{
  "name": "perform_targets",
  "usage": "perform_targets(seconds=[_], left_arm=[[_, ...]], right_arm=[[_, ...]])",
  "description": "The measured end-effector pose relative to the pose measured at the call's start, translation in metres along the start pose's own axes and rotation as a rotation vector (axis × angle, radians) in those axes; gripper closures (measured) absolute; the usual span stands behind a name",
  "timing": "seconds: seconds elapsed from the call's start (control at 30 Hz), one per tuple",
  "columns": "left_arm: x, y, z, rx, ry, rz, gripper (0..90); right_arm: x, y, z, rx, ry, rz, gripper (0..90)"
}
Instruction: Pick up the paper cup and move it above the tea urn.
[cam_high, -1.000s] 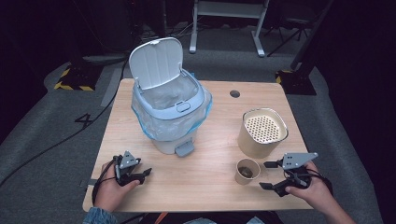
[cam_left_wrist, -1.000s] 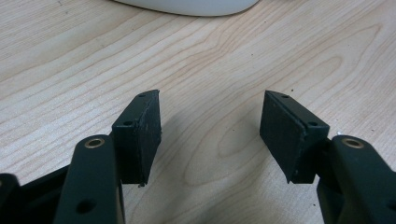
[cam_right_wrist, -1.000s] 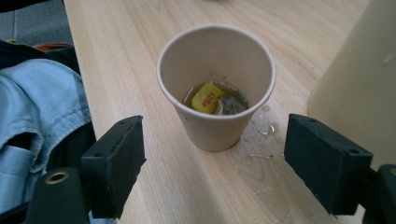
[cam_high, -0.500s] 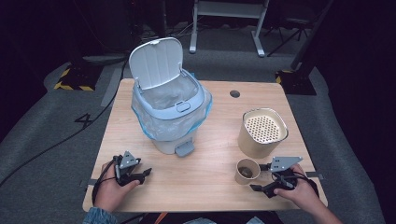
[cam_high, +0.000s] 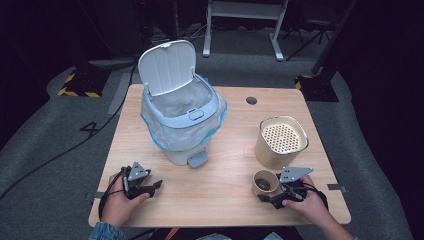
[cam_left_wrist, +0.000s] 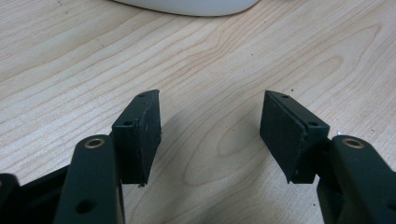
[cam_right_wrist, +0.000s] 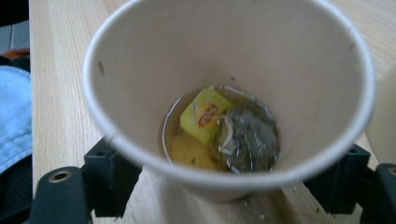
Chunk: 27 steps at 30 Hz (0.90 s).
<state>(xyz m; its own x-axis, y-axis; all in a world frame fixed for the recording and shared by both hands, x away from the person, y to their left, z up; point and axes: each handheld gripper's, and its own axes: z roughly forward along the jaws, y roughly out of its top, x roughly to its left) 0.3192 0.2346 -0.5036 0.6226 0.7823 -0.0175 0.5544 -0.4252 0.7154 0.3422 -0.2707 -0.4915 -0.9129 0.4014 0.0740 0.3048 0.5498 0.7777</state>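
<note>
The paper cup (cam_right_wrist: 229, 93) stood upright on the surface (cam_high: 225, 185) at the near right, just in front of the tan strainer container (cam_high: 281, 141). In the right claw view it held a little brownish liquid, a used tea bag (cam_right_wrist: 247, 140) and its yellow tag (cam_right_wrist: 205, 114). The right claw (cam_high: 280, 192) sat around the cup's near side, one jaw at each side of the wall; the wall looked round and undented, and whether the pads actually pressed on it could not be told, so grasping or only bracketing was left open. The left claw (cam_high: 145, 186) lay low over the surface at the near left, jaws released and well apart with bare wood between them, near the bin's base. The pedal bin (cam_high: 182, 117) stood at the centre left, farther back, lid (cam_high: 167, 65) tipped up and a clear liner inside, well apart from the cup. Judged progress: early. Bin already open and ready; cup not lifted, contents not emptied. Left to do, likely: secure the cup, carry it over, and get the tea bag out, into the strainer or the bin. Spill risk from the liquid if the cup tilts on the way.
</note>
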Motion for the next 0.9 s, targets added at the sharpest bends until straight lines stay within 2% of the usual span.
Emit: perform_targets(seconds=[0.17,0.4,0.9], left_arm=[[0.0,0.0,0.0,0.0,0.0,0.001,38.8],[0.0,0.0,0.0,0.0,-0.001,-0.001,38.9],[0.0,0.0,0.0,0.0,0.002,0.001,38.9]], right_arm=[[-0.001,0.003,0.003,-0.026,0.016,0.008,28.7],[0.0,0.006,0.0,-0.041,0.023,-0.02,31.4],[0.0,0.037,-0.032,-0.084,0.002,-0.076,32.0]])
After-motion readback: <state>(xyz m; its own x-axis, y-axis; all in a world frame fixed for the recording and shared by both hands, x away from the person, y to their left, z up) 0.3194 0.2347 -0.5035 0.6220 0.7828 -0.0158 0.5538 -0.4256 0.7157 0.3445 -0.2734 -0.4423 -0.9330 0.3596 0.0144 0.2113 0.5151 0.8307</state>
